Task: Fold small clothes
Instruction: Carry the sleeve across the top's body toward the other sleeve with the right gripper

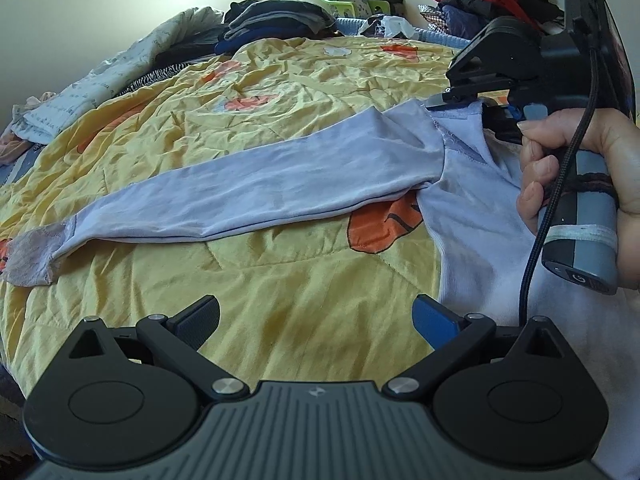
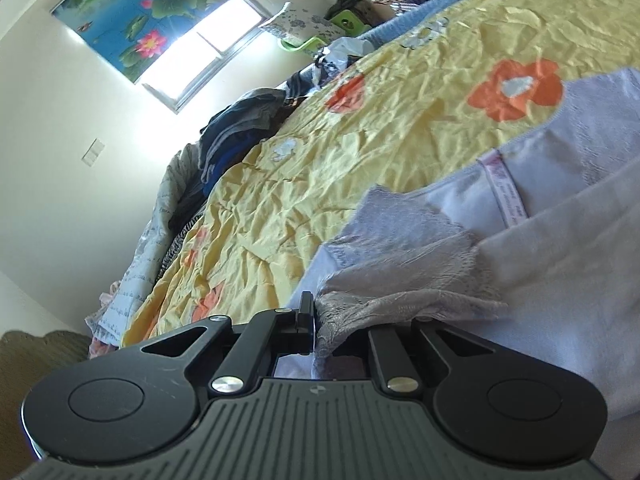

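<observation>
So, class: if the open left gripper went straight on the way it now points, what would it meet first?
Probably the yellow quilt, bare between its fingers; further along that line lies the lavender top's sleeve. Depth is hard to judge.

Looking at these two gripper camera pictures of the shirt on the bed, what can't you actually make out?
- Shirt: its right side and hem run off the left wrist view's edge.
- Right tool: in its own view, lace fabric covers one finger.
- Neck label: print too small and blurred to read, right wrist view.
- Bed: clothes piles hide the far edge.
</observation>
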